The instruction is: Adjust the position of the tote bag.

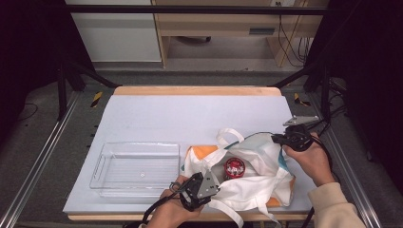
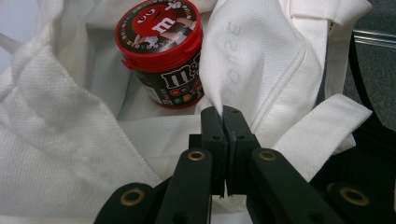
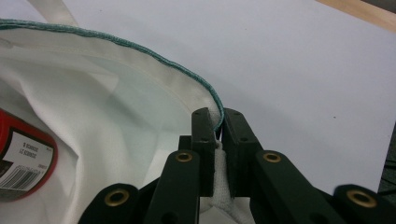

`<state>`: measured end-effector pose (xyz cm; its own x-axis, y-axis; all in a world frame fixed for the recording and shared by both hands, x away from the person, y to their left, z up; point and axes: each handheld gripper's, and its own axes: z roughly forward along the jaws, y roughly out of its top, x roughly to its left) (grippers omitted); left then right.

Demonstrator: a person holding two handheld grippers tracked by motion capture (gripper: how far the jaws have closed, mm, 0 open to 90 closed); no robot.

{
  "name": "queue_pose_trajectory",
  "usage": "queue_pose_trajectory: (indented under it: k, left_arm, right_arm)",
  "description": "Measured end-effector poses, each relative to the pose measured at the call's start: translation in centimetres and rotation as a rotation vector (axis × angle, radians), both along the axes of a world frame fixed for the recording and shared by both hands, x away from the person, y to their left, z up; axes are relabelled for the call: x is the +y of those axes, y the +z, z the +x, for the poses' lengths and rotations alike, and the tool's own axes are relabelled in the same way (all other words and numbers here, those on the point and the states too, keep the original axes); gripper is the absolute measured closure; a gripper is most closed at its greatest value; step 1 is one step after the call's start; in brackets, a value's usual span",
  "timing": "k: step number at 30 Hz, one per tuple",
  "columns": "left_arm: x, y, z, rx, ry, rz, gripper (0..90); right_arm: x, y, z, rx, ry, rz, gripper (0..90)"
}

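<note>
the bag [image 1: 256, 175] lies at the table's [image 1: 157, 114] near right edge, beside a clear tray [image 1: 135, 168]; the mat behind both is bare. the left gripper [image 2: 223, 112] is clamped tight on a fold of the bag's white woven cloth, the right gripper [image 3: 218, 116] pinched on its teal-stitched rim, holding the mouth open. inside stands a round can [image 2: 161, 51] with a red lid, labelled "m&m's"; a barcode shows in the right gripper view.

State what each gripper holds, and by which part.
Left gripper pinches the white bag by a fold of its near cloth. Right gripper clamps the bag's green-stitched rim.
</note>
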<state>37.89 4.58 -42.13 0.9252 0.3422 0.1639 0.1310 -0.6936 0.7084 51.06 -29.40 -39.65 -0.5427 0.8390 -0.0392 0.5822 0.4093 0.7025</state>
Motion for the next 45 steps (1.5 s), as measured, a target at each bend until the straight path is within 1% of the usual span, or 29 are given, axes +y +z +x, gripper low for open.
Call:
queue_pose_trajectory:
  k: [5, 6, 10, 12, 17, 18, 21, 26, 28, 30, 33, 35, 36, 37, 38, 40, 42, 43, 44, 45]
  left_arm:
    - [0.1, 0.0, -0.2, -0.001, -0.005, 0.004, 89.2]
    - [0.1, 0.0, -0.2, -0.002, -0.005, 0.003, 89.2]
    - [0.0, 0.0, -0.3, -0.002, -0.007, 0.003, 89.3]
    - [0.1, 0.1, -0.3, -0.004, -0.01, 0.008, 89.3]
    - [0.1, 0.1, -0.6, -0.007, -0.015, 0.009, 89.3]
    - [0.2, 0.1, -0.6, -0.005, -0.015, 0.008, 89.3]
    - [0.2, 0.0, -0.6, -0.002, -0.018, 0.01, 89.4]
    - [0.2, 0.0, -0.8, -0.003, -0.017, 0.009, 89.4]
    - [0.3, 0.0, -0.8, -0.005, -0.02, 0.014, 89.4]
    - [0.3, 0.0, -0.8, -0.005, -0.021, 0.014, 89.4]
    - [0.3, 0.1, -0.9, -0.005, -0.019, 0.011, 89.4]
    - [0.3, 0.1, -0.9, -0.006, -0.018, 0.01, 89.3]
    - [0.3, 0.2, -0.9, -0.008, -0.017, 0.016, 89.2]
    - [0.2, 0.2, -0.9, -0.007, -0.015, 0.011, 89.1]
    - [0.2, 0.3, -0.8, -0.007, -0.014, 0.01, 89.0]
    - [0.3, 0.5, -0.7, -0.001, -0.011, -0.004, 88.1]
    - [0.3, 0.7, -0.6, 0.009, 0.0, -0.036, 84.3]
    - [0.3, 0.9, -0.6, 0.011, 0.005, -0.046, 81.2]
    - [0.3, 1.1, -0.6, 0.007, 0.007, -0.049, 80.1]
    - [0.3, 1.3, -0.6, 0.005, 0.01, -0.055, 77.7]
  right_arm:
    - [-0.1, -0.4, 0.3, 0.016, -0.023, 0.008, 84.1]
    - [-0.3, -0.5, 0.4, 0.01, -0.017, -0.001, 84.1]
    - [-0.3, -0.9, 0.6, 0.022, -0.034, 0.011, 84.1]
    - [-0.4, -1.0, 0.7, 0.019, -0.036, 0.003, 84.1]
    - [-0.6, -1.4, 0.9, 0.029, -0.054, 0.007, 84.2]
    - [-0.7, -1.5, 1.0, 0.027, -0.053, -0.004, 84.2]
    - [-0.6, -1.5, 1.0, 0.024, -0.06, -0.007, 84.1]
    - [-0.6, -1.6, 1.2, 0.038, -0.072, -0.004, 84.1]
    - [-0.7, -1.7, 1.2, 0.031, -0.068, -0.016, 84.1]
    - [-0.6, -1.7, 1.2, 0.037, -0.07, -0.02, 84.0]
    - [-0.6, -1.8, 1.2, 0.031, -0.069, -0.03, 83.9]
    - [-0.6, -1.8, 1.2, 0.029, -0.069, -0.028, 83.8]
    - [-0.6, -1.8, 1.1, 0.028, -0.071, -0.021, 83.7]
    - [-0.6, -1.7, 1.0, 0.022, -0.069, -0.011, 83.2]
    - [-0.5, -1.6, 0.9, 0.019, -0.066, -0.001, 82.1]
    - [-0.6, -1.2, 0.4, -0.01, -0.055, 0.009, 77.8]
    - [-0.8, -0.4, -0.3, -0.037, -0.052, 0.044, 69.1]
    - [-0.9, 0.2, -0.6, -0.049, -0.05, 0.053, 63.6]
    - [-1.0, 0.7, -1.0, -0.071, -0.052, 0.048, 60.6]
    - [-1.1, 1.4, -1.5, -0.093, -0.053, 0.054, 57.4]
